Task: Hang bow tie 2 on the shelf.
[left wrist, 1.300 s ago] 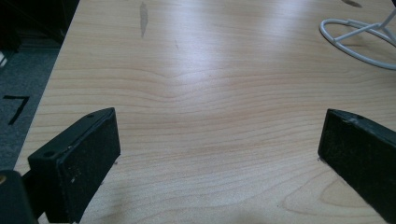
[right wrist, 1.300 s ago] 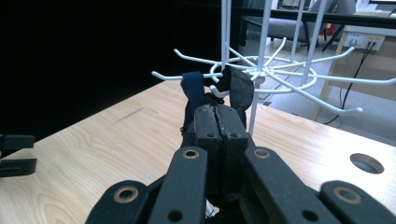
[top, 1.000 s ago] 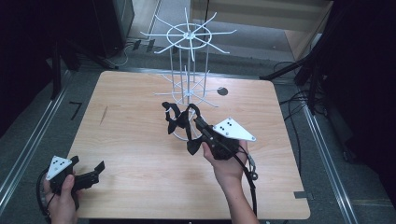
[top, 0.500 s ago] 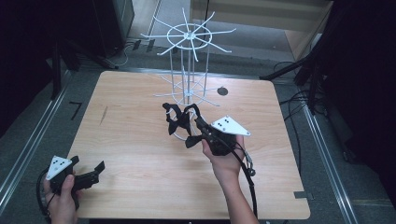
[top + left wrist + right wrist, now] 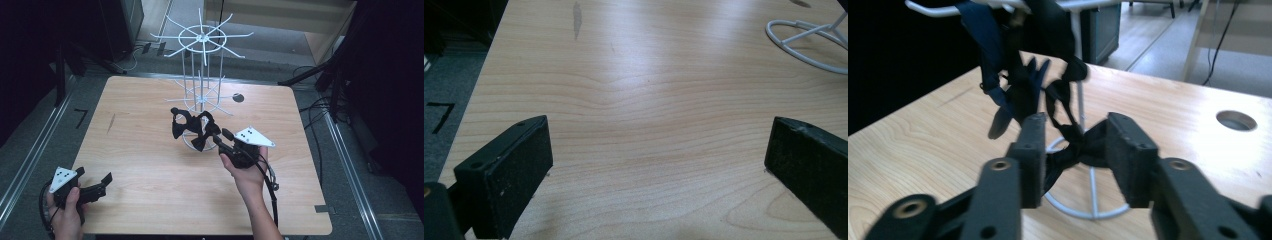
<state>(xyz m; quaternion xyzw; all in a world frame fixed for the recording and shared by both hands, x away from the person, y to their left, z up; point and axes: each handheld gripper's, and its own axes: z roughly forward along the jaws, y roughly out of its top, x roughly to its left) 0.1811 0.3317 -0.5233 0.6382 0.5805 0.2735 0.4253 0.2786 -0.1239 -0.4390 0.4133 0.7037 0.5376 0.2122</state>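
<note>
A white wire rack (image 5: 202,37) stands at the table's far middle, and its base ring (image 5: 1083,212) rests on the wood. Dark bow ties (image 5: 181,125) hang by their straps from its lower arms. My right gripper (image 5: 219,136) reaches in from the right at the lowest one. In the right gripper view its jaws (image 5: 1075,150) stand narrow on either side of that black bow tie (image 5: 1073,152), which fills the gap between them. A dark blue tie (image 5: 1018,95) hangs just behind. My left gripper (image 5: 95,175) rests open at the near left corner, its jaws (image 5: 659,170) wide over bare wood.
A round hole (image 5: 238,98) is cut in the tabletop to the right of the rack. The rack's base ring (image 5: 804,47) lies far ahead of the left gripper. Cables and dark equipment (image 5: 325,107) lie on the floor around the table.
The right hand has shifted only slightly at the rack, with the low bow tie still at its jaws. The left gripper has not moved.
</note>
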